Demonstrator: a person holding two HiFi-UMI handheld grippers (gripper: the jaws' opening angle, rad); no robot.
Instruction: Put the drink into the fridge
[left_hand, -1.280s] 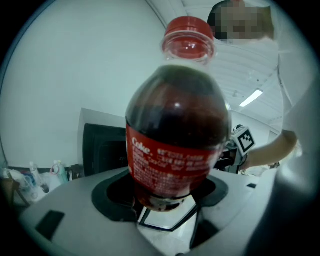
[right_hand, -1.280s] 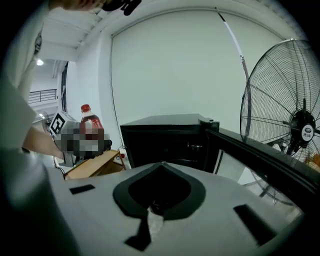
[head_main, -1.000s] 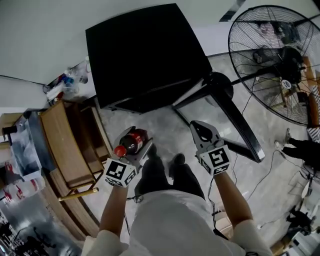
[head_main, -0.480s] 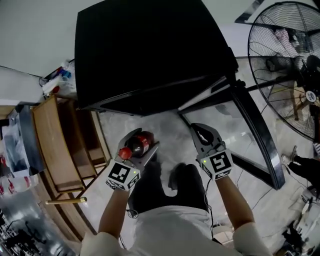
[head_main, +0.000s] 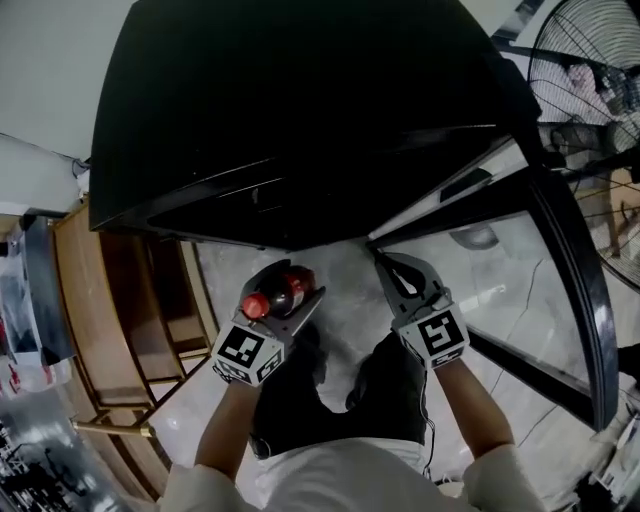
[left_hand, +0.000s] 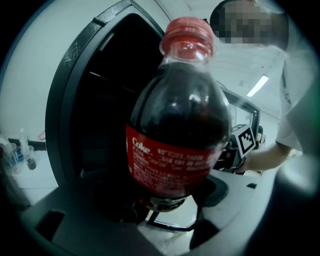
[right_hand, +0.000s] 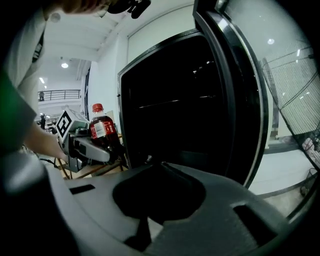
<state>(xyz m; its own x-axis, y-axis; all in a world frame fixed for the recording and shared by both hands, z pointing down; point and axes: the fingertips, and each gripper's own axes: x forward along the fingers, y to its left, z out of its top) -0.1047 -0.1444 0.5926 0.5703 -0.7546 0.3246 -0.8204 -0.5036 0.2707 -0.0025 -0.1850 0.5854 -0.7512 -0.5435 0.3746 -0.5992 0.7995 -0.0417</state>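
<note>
While L gripper (head_main: 290, 284) is clamping low on the dark plastic cola bottle w/ red cap (left_hand: 177, 125), bottle is standing upright. Big black fridge's open cavity (head_main: 300, 130) is lying just far of it, straight ahead. R gripper (head_main: 398, 268) is hanging closed, empty, near black-framed glass door (head_main: 520, 250) at right.

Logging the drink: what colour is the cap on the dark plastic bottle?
Red screw cap on the dark plastic cola bottle, clearest in the left gripper view.

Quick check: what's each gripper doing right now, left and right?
Left gripper: closed on the cola bottle.
Right gripper: closed, holding nothing.
</note>
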